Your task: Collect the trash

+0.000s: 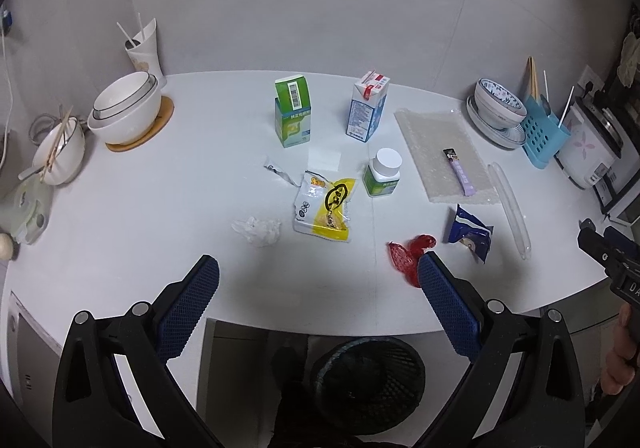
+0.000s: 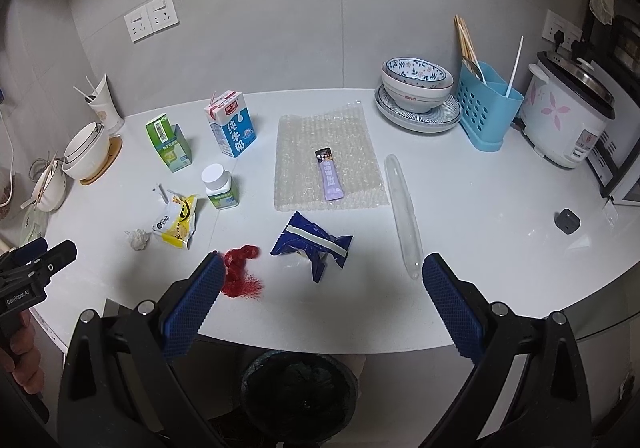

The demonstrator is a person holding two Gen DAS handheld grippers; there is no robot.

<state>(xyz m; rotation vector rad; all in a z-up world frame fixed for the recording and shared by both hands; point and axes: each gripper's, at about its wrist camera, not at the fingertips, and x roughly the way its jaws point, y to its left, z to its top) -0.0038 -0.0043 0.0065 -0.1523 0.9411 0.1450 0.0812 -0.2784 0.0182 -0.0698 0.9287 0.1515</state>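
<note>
Trash lies scattered on the white table (image 1: 160,207): a crumpled tissue (image 1: 258,230), a yellow snack bag (image 1: 326,209), a red net scrap (image 1: 410,254), a blue wrapper (image 1: 470,234), a purple sachet (image 1: 460,171) on bubble wrap (image 1: 436,143), and a torn foil strip (image 1: 278,171). A black mesh bin (image 1: 370,384) stands below the table's front edge. My left gripper (image 1: 318,276) hangs open above the front edge, nothing between its fingers. My right gripper (image 2: 322,274) is open too, with the blue wrapper (image 2: 314,246) just ahead and the red net scrap (image 2: 240,268) by its left finger.
A green box (image 1: 292,113), milk carton (image 1: 368,107) and pill bottle (image 1: 382,171) stand mid-table. Stacked bowls (image 1: 128,103) sit left; a patterned bowl (image 2: 416,83), blue utensil caddy (image 2: 486,105) and rice cooker (image 2: 568,115) stand right. A clear tube (image 2: 402,207) lies near the right.
</note>
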